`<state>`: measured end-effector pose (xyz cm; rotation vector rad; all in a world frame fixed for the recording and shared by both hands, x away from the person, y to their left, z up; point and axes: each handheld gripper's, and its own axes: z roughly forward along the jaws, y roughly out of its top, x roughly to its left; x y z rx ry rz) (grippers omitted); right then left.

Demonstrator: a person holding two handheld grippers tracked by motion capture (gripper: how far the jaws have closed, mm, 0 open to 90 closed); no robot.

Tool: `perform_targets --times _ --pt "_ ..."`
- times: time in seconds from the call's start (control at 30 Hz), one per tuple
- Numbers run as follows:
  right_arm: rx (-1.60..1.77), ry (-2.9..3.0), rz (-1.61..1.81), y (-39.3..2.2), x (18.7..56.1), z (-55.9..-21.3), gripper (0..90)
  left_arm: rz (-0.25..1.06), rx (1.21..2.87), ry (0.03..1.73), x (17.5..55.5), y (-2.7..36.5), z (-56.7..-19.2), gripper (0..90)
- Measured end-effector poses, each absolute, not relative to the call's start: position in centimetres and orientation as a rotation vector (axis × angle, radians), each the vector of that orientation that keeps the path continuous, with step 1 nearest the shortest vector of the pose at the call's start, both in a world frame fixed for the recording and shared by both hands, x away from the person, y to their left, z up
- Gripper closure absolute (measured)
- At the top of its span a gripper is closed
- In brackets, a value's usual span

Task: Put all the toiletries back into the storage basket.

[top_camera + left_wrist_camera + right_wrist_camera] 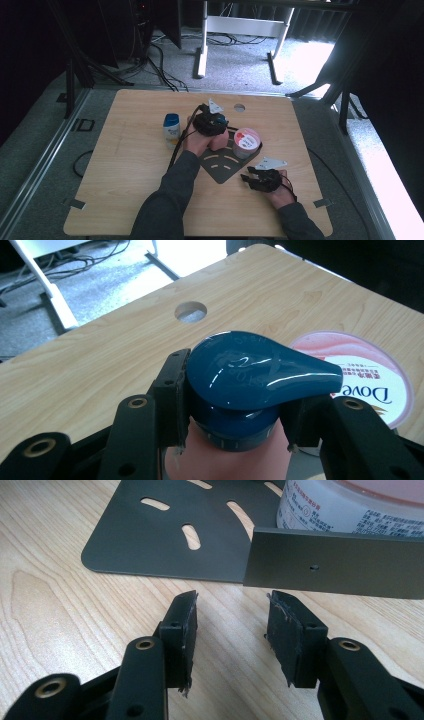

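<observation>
Left hand-held gripper [232,405]: jaws part-closed on the neck of a pump bottle [230,450], one pad pressed on each side just under the dark blue pump head [250,372]. The bottle body is peach-pink; only its shoulder is visible in the left gripper view, the rest cut off by the bottom edge. In the high view this gripper [211,123] sits near the middle of the table [125,165], toward the far edge, the forearm running in from the near edge in a dark sleeve, the hand wrapped around the gripper from below. The bottle is largely hidden there by hand and gripper.

Right hand-held gripper [232,630]: jaws about half open, nothing between the pads, only bare table. In the high view it [252,176] lies low toward the near right corner, jaws pointing toward the table's middle, the hand behind it.

Just ahead of the right jaws lies a dark slotted metal plate [150,540] with an upright flange. Behind the flange stands a round white tub with a pink lid [246,141], cut off in the right gripper view; label text is too small to read there.

A small white bottle with a blue cap [171,130] stands just left of the left hand. A round hole [239,107] pierces the table near its far edge.
</observation>
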<state>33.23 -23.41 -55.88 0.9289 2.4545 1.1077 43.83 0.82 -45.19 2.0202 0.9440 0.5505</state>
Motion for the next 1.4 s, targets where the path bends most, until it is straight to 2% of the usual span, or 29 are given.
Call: perform_targets --times 1.4 --pt "0.924 2.455 1.109 -23.4 33.3 -55.9 54.7 0.555 1.976 1.001 45.5 -1.2 -46.3 52.9"
